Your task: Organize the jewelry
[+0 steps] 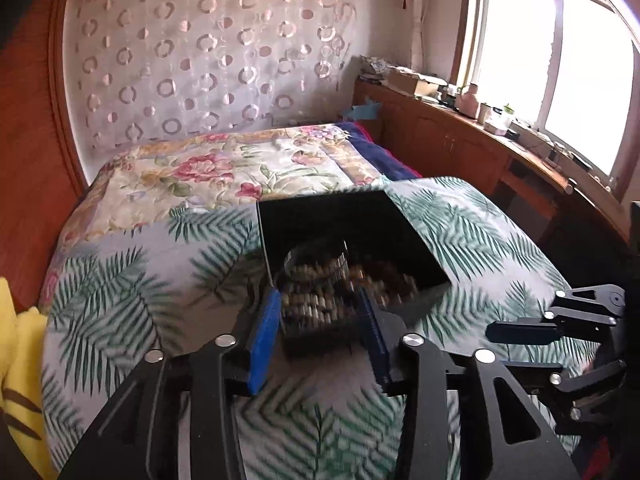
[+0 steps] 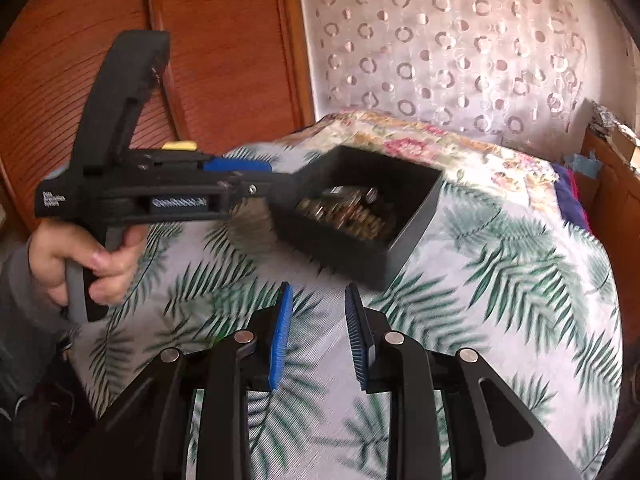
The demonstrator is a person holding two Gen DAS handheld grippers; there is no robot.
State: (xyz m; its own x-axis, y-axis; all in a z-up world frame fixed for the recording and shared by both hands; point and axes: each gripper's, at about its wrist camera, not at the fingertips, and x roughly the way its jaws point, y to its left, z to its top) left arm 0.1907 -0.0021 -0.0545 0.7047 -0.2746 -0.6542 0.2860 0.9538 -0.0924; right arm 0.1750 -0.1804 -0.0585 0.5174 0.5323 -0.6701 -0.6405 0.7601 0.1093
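The black box (image 1: 352, 236) sits on a bed, on a cloth with green leaf prints (image 1: 120, 288). The box is open at the top, and inside it lies a heap of brown and gold bead jewelry (image 1: 320, 292). The picture is blurry there, so the single pieces are hard to tell apart.

The left gripper (image 1: 320, 320) reaches into the near side of the box. Its blue fingers (image 1: 264, 336) stand on both sides of the near wall and the beads, with a gap between them. It looks like they hold the near part of the box, but the blur makes it hard to be sure if they squeeze it or just sit beside it. In the right wrist view, the left gripper (image 2: 280, 188) comes in from the left side, and its tip meets the near left corner of the box (image 2: 400, 208). A hand (image 2: 88, 264) holds its handle from below.

The right gripper (image 2: 318, 308) hangs over the leaf cloth (image 2: 500, 280), near the box but not touching it. Its two blue fingers (image 2: 280, 340) are apart, and nothing is between them.

Behind the leaf cloth lies a flower blanket (image 1: 224, 168). A curtain with round rings (image 1: 208, 60) hangs behind the bed. A long wooden shelf (image 1: 460, 136) with small things on it runs under the window (image 1: 560, 60).
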